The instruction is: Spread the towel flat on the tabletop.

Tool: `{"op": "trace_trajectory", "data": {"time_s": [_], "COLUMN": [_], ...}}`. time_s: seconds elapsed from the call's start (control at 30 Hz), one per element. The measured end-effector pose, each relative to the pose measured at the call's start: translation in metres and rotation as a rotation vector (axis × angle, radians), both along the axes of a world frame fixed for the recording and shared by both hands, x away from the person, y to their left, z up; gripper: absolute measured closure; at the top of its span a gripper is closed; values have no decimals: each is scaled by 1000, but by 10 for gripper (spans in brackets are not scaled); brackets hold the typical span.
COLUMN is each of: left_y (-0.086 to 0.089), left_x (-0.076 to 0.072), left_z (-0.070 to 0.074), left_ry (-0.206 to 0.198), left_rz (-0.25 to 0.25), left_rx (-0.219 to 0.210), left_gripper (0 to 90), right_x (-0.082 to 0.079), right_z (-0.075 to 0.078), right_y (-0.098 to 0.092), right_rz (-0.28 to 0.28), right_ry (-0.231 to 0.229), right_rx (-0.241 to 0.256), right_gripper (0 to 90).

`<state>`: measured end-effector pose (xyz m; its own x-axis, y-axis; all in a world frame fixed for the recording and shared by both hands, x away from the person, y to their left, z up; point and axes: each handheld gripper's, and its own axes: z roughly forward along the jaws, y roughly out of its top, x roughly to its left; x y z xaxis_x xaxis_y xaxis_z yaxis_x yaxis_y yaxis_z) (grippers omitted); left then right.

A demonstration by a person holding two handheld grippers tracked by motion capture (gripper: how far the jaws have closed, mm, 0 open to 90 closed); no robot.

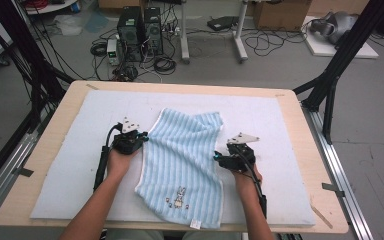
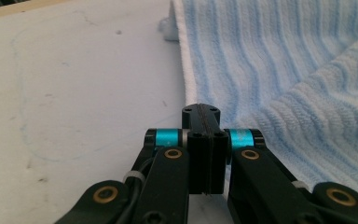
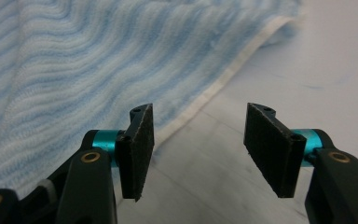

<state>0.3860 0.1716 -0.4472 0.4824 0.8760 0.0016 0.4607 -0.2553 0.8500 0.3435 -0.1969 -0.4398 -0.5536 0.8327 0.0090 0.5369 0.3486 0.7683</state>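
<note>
A light blue striped towel [image 1: 182, 160] with a white hem and a small rabbit motif lies rumpled on the white mat [image 1: 75, 150], its top right part folded over. My left gripper [image 1: 143, 136] rests at the towel's left edge. In the left gripper view its jaws are pressed together [image 2: 200, 114] with nothing between them, and the towel [image 2: 270, 56] lies just ahead and to the right. My right gripper [image 1: 217, 159] sits at the towel's right edge. It is open [image 3: 199, 140], the towel's hem [image 3: 223, 77] running just ahead of the gap, beside the left jaw.
The mat covers a wooden table [image 1: 300, 130]. Black frame posts [image 1: 337, 65] stand at both sides. Beyond the far edge, computer towers [image 1: 140, 30], cables and boxes sit on the floor. Bare mat lies to either side of the towel.
</note>
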Motion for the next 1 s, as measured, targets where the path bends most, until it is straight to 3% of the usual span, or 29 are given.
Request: {"op": "trace_trajectory", "data": {"time_s": [0.1, 0.2, 0.27, 0.37, 0.5, 0.7, 0.8, 0.87, 0.93, 1.0], "left_y": [5, 9, 11, 10, 11, 6, 0, -4, -2, 3], "left_x": [1, 3, 6, 7, 8, 9, 15, 15, 16, 16], "left_z": [1, 0, -1, -1, -1, -1, 2, 5, 4, 2], "left_ry": [-4, -15, -17, -34, -60, -101, -71, -103, -80, -35], "left_rz": [16, 45, 56, 72, 85, 52, 13, 33, 30, 43], "left_rx": [-8, -21, -33, -28, -39, -56, -51, -39, -49, -66], "left_gripper": [896, 897, 897, 897, 897, 897, 896, 892, 758, 632], "right_x": [10, 17, 22, 34, 49, 58, 59, 62, 62, 61], "right_z": [-7, -7, -5, -4, -6, -9, -8, -10, -12, -9], "right_y": [16, 26, 31, 35, 36, 39, 36, 34, 30, 29], "right_rz": [33, 93, 102, 69, -14, -118, -183, -206, -215, -206], "right_ry": [39, 28, 21, 11, -17, -83, -127, -125, -97, -97], "right_rx": [-27, -40, -77, -97, -112, -180, -174, -198, -188, -173], "right_gripper": [528, 792, 871, 882, 883, 883, 883, 881, 866, 786]}}
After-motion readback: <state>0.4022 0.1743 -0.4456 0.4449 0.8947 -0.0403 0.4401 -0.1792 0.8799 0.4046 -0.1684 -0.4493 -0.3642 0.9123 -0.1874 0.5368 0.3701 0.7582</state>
